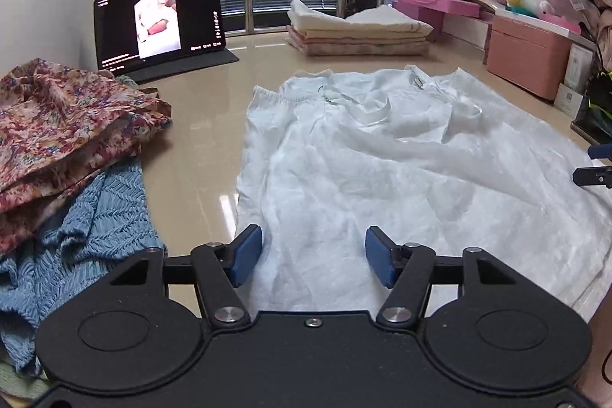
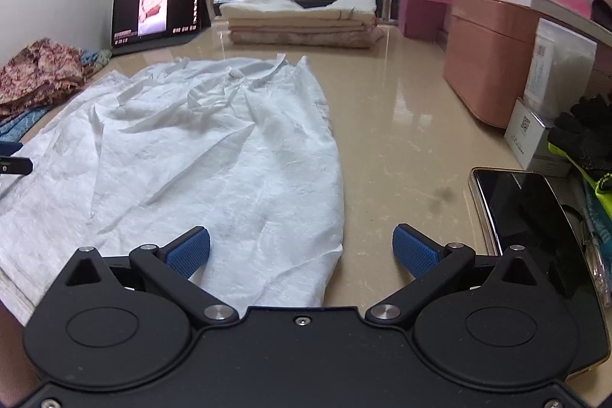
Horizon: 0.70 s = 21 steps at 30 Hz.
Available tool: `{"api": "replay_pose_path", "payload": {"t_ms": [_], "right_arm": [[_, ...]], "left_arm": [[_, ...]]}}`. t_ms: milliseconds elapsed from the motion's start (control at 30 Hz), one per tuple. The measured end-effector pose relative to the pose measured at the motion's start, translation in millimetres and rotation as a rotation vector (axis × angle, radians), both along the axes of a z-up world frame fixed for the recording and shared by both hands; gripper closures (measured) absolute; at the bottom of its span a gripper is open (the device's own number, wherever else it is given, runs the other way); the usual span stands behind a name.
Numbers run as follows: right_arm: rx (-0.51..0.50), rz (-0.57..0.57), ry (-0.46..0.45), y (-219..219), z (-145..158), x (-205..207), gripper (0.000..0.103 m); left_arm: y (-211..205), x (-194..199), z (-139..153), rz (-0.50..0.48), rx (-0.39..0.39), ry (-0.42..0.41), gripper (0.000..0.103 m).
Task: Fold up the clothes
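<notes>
The white garment (image 1: 382, 171) lies spread out and wrinkled on the glossy beige surface (image 1: 199, 155), its collar end toward the window and its hem toward the two grippers. Only the left wrist view shows clearly the floral cloth (image 1: 65, 125) heaped on a blue knit piece (image 1: 88, 228) just left of the garment, and the right gripper's tip entering at the far right edge. Only the right wrist view shows the dark phone (image 2: 531, 217) lying at the right, the black gloves (image 2: 589, 129) beside it, and bare surface right of the garment's edge. Both views take in the propped tablet (image 1: 160, 21) and the stack of folded cloths (image 1: 359, 33) near the window. The left gripper (image 1: 313, 255) has its jaws wide apart, hanging over the garment's near left part, holding nothing. The right gripper (image 2: 302, 251) also has its jaws spread, straddling the garment's right hem edge: the left pad (image 2: 189, 253) over cloth, the right over bare surface.
</notes>
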State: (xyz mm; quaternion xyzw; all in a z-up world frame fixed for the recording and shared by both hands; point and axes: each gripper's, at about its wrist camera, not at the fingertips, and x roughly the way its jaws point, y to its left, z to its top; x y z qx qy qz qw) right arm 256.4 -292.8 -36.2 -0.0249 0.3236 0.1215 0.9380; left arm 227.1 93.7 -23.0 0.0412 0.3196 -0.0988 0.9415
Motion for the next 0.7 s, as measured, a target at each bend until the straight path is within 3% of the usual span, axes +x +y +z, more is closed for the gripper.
{"api": "replay_pose_path", "payload": {"t_ms": [133, 200, 300, 400, 500, 600, 700], "right_arm": [[0.005, -0.016, -0.025, 0, -2, -2, 0.000], [0.006, -0.023, -0.026, 0, -1, -2, 0.000], [0.042, -0.045, -0.021, -2, 5, -7, 0.000], [0.109, -0.064, -0.052, -4, 16, -23, 0.000], [0.114, -0.062, -0.086, 3, 25, -44, 0.000], [0.099, -0.059, -0.109, 12, 30, -67, 0.000], [0.136, -0.058, -0.097, 18, 31, -84, 0.000]], "left_arm": [[4, 2, 1, 0.023, -0.004, 0.003, 0.034], [6, 2, 3, 0.064, -0.017, 0.010, 0.016], [15, -10, 15, 0.120, -0.073, -0.047, 0.000], [24, -29, 26, 0.151, -0.121, -0.097, 0.000], [31, -50, 29, 0.175, -0.138, -0.110, 0.000], [34, -74, 24, 0.189, -0.144, -0.107, 0.000], [40, -90, 12, 0.185, -0.200, -0.092, 0.000]]}}
